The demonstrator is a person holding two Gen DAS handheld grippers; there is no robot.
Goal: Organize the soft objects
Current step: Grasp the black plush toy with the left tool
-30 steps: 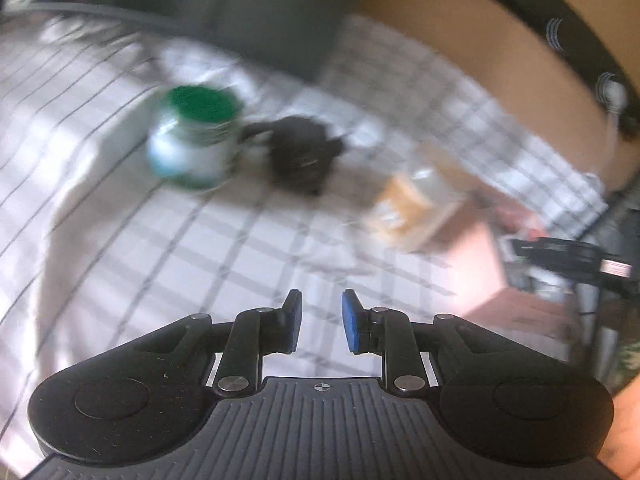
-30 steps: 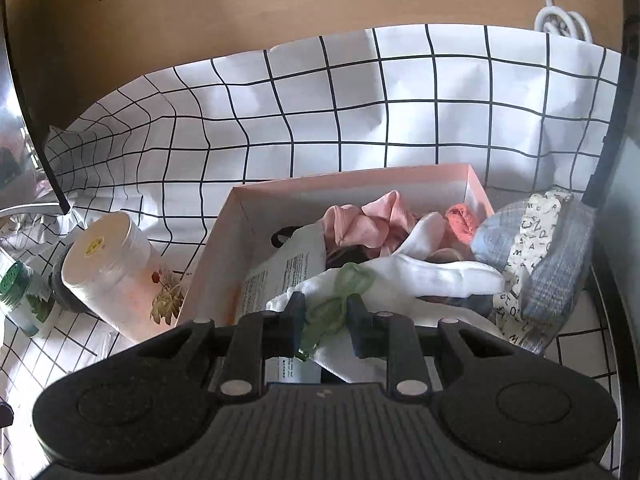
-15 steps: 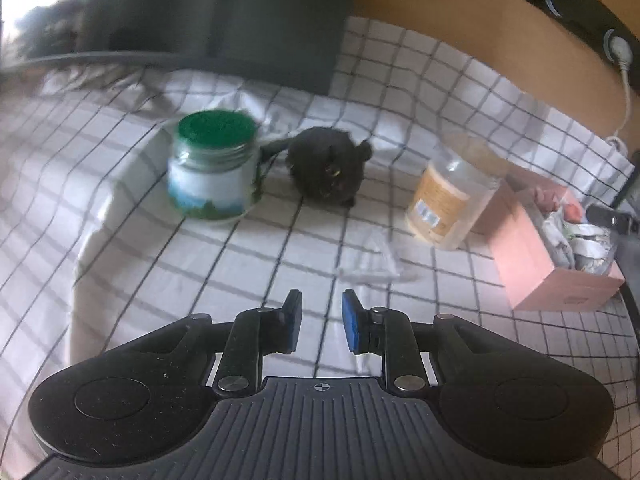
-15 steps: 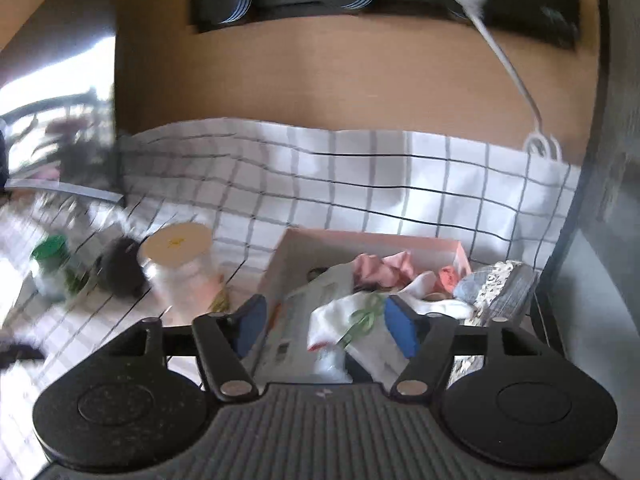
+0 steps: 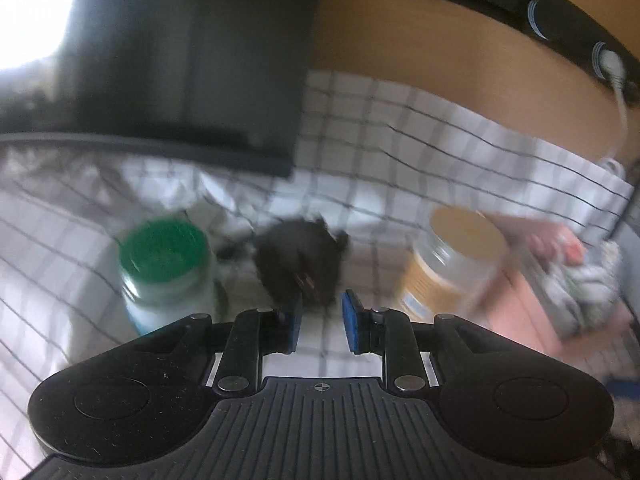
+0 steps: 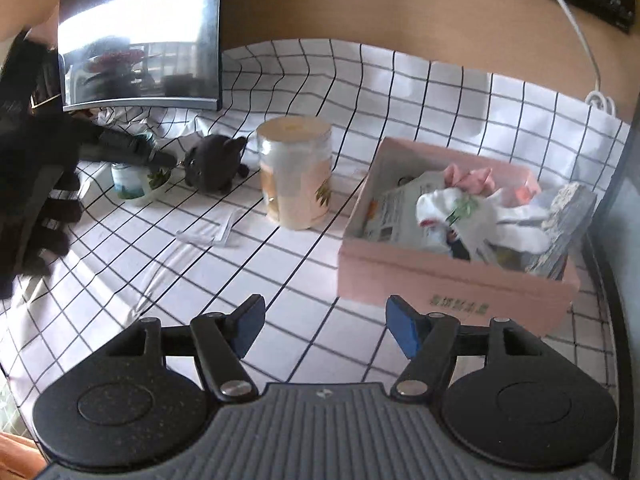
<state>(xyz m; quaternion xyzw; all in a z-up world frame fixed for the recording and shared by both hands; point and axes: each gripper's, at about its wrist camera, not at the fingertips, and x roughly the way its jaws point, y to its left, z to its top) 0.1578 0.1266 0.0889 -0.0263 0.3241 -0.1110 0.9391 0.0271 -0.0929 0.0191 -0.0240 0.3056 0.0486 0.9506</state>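
A black plush toy (image 5: 298,258) is lined up just ahead of the narrowly parted, empty jaws of the left gripper (image 5: 320,322).

In the blurred left wrist view, a green-lidded jar (image 5: 168,268) is seen at left, the toy in the middle, and a tall clear jar (image 5: 448,268) at right, all on a checked cloth (image 5: 60,240). Only in the sharp right wrist view is the left gripper (image 6: 170,162) seen from outside, its tips near the toy (image 6: 216,162), which lies between the small jar (image 6: 132,184) and the tall jar (image 6: 296,172). A wide stretch of bare cloth (image 6: 280,280) is left in front of the right gripper (image 6: 324,330), whose jaws are spread wide and hold nothing. At right, a pink box (image 6: 448,284) is filled with white socks (image 6: 472,216) and a pink scrunchie (image 6: 468,178); small print on its front wall cannot be read.
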